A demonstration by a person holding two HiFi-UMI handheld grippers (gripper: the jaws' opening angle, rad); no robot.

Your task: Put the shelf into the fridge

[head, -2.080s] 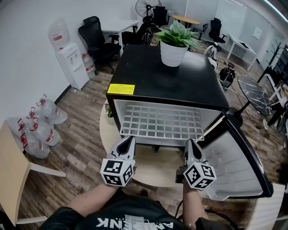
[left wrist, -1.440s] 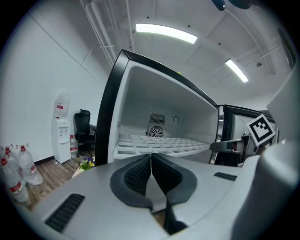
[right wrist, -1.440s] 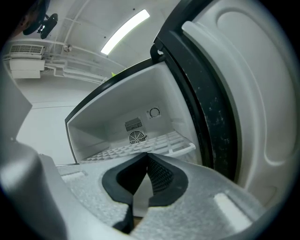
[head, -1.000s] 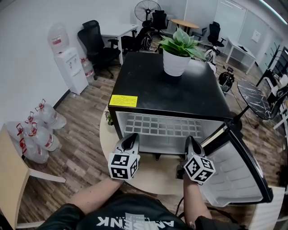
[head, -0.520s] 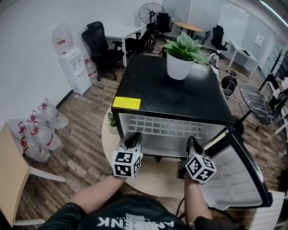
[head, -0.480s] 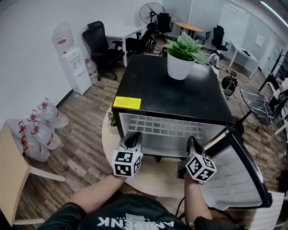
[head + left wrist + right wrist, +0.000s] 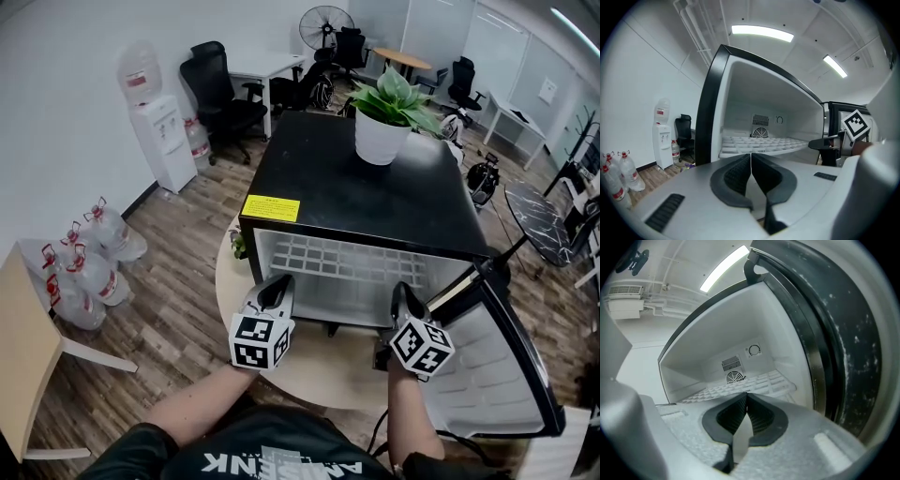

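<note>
A black mini fridge (image 7: 361,192) stands open on a low round table, its door (image 7: 502,361) swung out to the right. The white grid shelf (image 7: 349,263) lies level inside the upper part of the cavity. It also shows ahead in the left gripper view as the shelf (image 7: 761,142) and in the right gripper view as the shelf (image 7: 740,386). My left gripper (image 7: 279,280) is shut at the left of the opening, its tip (image 7: 751,155) close to the shelf's front edge. My right gripper (image 7: 401,288) is shut at the right of the opening. I cannot tell whether either touches the shelf.
A potted plant (image 7: 386,111) sits on the fridge top, and a yellow label (image 7: 271,207) is stuck near its front left corner. The round table (image 7: 246,298) juts out below the grippers. A water dispenser (image 7: 159,131), water bottles (image 7: 80,272) and office chairs stand to the left.
Since the earliest frame the shelf has slid deeper into the fridge, and both grippers have moved forward toward the opening. Over the last half second the grippers have kept still.
</note>
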